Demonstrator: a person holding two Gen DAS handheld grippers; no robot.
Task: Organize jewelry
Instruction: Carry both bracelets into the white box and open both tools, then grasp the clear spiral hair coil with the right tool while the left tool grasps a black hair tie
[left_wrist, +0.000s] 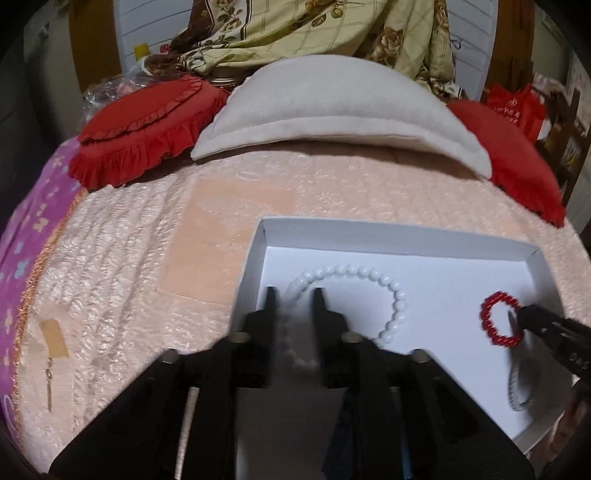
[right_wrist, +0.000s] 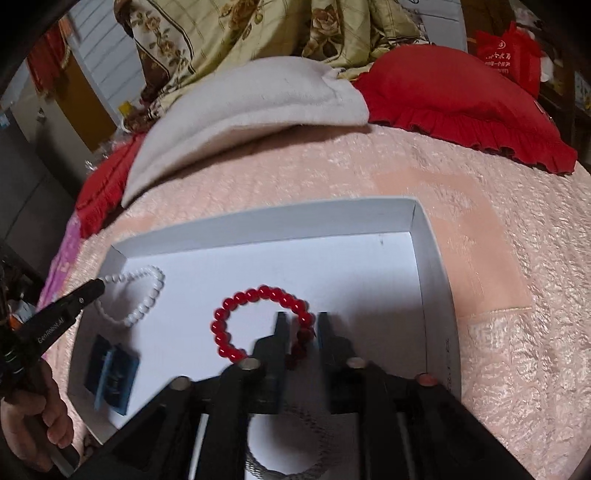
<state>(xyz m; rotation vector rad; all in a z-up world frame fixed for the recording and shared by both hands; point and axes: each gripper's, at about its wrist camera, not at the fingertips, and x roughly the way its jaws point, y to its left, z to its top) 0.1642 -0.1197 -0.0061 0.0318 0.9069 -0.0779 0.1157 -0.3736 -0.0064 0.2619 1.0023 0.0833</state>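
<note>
A shallow white box (left_wrist: 402, 230) (right_wrist: 432, 254) lies on the pink bedspread. Inside it lie a white bead bracelet (left_wrist: 391, 291) (right_wrist: 147, 299), a red bead bracelet (left_wrist: 491, 325) (right_wrist: 236, 299), a grey mesh bracelet (left_wrist: 515, 391) (right_wrist: 280, 465) and a blue card (right_wrist: 110, 380). My left gripper (left_wrist: 294, 295) (right_wrist: 98, 286) is open, its fingers astride the white bracelet's left end. My right gripper (right_wrist: 302, 318) (left_wrist: 521, 314) is open, its fingers astride the right side of the red bracelet.
A small gold earring (left_wrist: 49, 380) and a tan tag (left_wrist: 53, 338) lie on the bedspread left of the box. A white pillow (left_wrist: 332, 110) and red cushions (left_wrist: 147, 129) (right_wrist: 461, 103) lie at the far end of the bed.
</note>
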